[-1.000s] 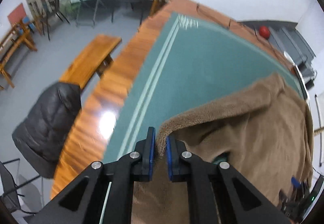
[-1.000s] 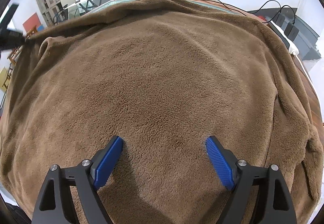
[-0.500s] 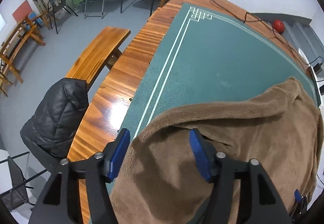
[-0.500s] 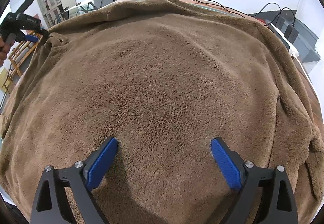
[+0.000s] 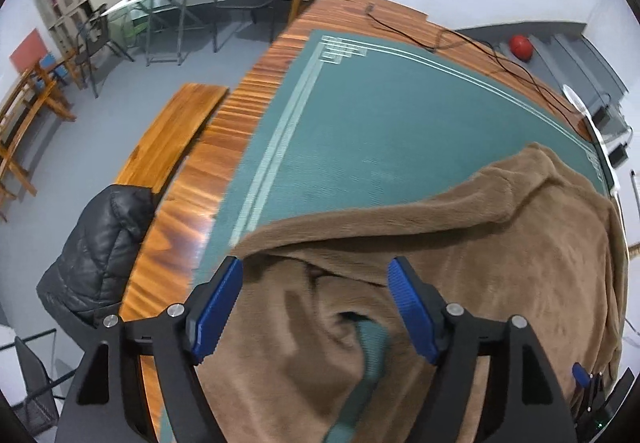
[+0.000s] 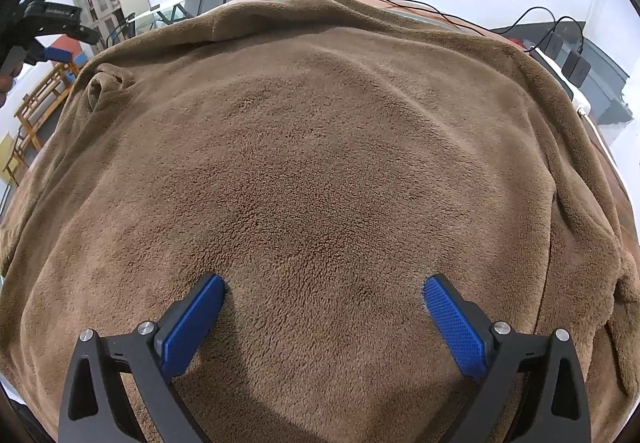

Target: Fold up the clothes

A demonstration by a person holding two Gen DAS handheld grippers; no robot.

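Fleece spreads under both our tools: the brown fleece garment point(image 6: 320, 163) lies on the green-topped table point(image 5: 400, 115), while our left gripper point(image 5: 316, 307) and right gripper point(image 6: 324, 319) hold fingers apart over it, gripping nothing.

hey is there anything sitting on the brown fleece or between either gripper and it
Nothing visible. The left gripper is open right over the fleece edge, and the right gripper is open against its flat middle. No other object lies on the fleece; the cables run beyond its far edge.
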